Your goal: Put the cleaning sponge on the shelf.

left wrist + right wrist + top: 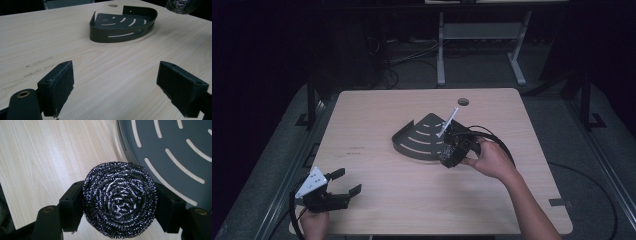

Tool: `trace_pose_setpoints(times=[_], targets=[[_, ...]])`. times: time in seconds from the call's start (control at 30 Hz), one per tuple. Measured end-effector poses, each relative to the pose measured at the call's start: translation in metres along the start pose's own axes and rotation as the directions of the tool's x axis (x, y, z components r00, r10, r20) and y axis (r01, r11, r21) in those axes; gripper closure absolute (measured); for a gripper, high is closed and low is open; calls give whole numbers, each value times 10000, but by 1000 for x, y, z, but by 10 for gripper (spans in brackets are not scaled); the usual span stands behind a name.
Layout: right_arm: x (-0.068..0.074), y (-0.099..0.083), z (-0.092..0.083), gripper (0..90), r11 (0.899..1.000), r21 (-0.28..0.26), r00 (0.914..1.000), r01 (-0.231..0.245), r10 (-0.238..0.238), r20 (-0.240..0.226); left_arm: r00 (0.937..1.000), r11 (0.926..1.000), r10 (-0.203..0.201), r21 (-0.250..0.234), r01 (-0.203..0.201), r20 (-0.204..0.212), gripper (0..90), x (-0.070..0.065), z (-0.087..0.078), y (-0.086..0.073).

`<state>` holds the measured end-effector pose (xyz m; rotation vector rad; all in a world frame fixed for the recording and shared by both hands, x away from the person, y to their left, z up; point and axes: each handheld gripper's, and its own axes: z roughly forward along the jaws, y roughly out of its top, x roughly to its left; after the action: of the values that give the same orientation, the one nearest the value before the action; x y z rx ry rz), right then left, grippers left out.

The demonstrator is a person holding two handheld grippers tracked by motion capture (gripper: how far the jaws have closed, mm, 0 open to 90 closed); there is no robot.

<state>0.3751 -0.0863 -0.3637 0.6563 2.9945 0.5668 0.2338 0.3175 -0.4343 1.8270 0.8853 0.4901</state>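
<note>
A steel-wool scouring pad [120,201], a round coil of dark, glinting wire wound in tight spirals toward its centre, sits clamped between the two black jaws of the right gripper [120,205], its bristly sides pressed by the flat pads on either flank. Just beyond the pad, past the jaw tips, lies a dark metal corner caddy [175,150], a quarter-round shelf with a smooth matte floor cut by curved slots and a low raised wall along its arc. Seen from the high view, the right gripper [452,150] hangs at the near curved rim of the corner caddy [422,137], gripped by the person's right hand [489,160], with a thin white stick-like part [448,122] rising from it over the shelf. Under everything spreads a pale wood-grain table [377,110] with a round cable hole [463,101] near its far edge. Well apart, at the near left corner, the left gripper [344,182] rests low with its jaws spread wide and nothing between the rough, foam-faced pads [61,87].
</note>
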Motion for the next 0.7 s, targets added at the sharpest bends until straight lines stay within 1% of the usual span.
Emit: trace_pose_setpoints(times=[0.13,0.2,0.27,0.33,0.53,0.7], targets=[[-2,3,0,315,10000,59,10000,25,-25,19,10000,10000,-48,-31,47,-29,137,1,-1,-1],[-3,5,0,315,10000,24,10000,31,-31,36,10000,10000,-46,-31,46,-41,137,1,-1,-1],[-4,5,0,315,10000,-21,10000,1,-1,-54,10000,10000,-34,-38,34,-19,137,1,-1,0],[-4,5,0,315,10000,1,10000,-22,22,-20,10000,10000,-4,-39,4,-23,137,1,-1,0],[-12,6,3,315,9998,106,9998,-163,164,-66,10000,10000,-2,-26,2,-22,137,1,-1,0],[-16,9,2,315,9998,110,9999,-142,143,-34,10000,10000,-7,-41,7,-27,137,1,-1,0]])
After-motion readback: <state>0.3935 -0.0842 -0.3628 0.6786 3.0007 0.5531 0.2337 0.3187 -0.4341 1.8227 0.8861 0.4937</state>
